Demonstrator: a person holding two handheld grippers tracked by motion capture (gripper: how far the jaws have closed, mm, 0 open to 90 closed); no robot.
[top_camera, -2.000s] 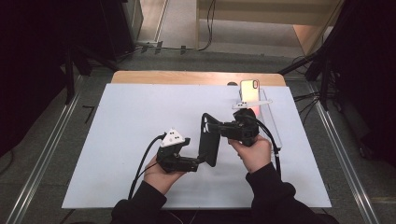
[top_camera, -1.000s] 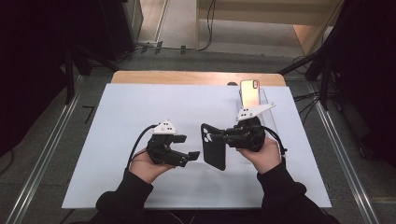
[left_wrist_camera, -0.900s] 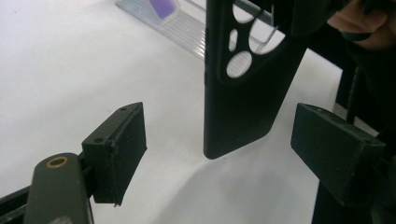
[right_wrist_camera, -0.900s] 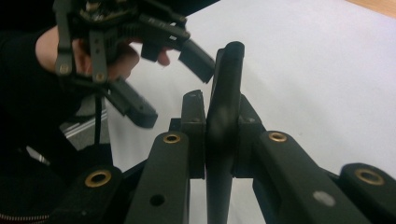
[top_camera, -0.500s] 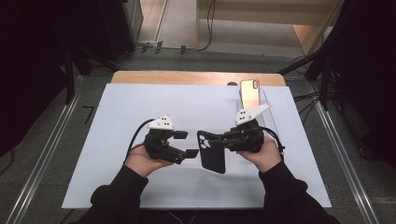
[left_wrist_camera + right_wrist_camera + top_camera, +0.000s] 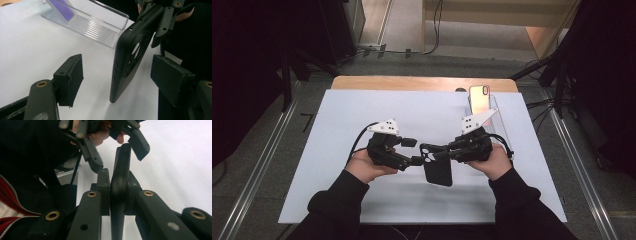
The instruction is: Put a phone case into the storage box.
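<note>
We work over the white counter (image 6: 362,115). Our right claw (image 6: 439,151) pinches the black rubbery phone case (image 6: 438,170) by its edge, so the pickup is done. Our left claw (image 6: 413,152), spread and just closing, straddles its far end without touching; that grip remains.

The high view looked forward and down from above the person's side of the white table (image 6: 337,150), well off. Each gripper view rode close behind its own jaws, facing the other gripper. All three shared the black phone case (image 6: 438,171) (image 6: 130,57) (image 6: 120,192).
</note>
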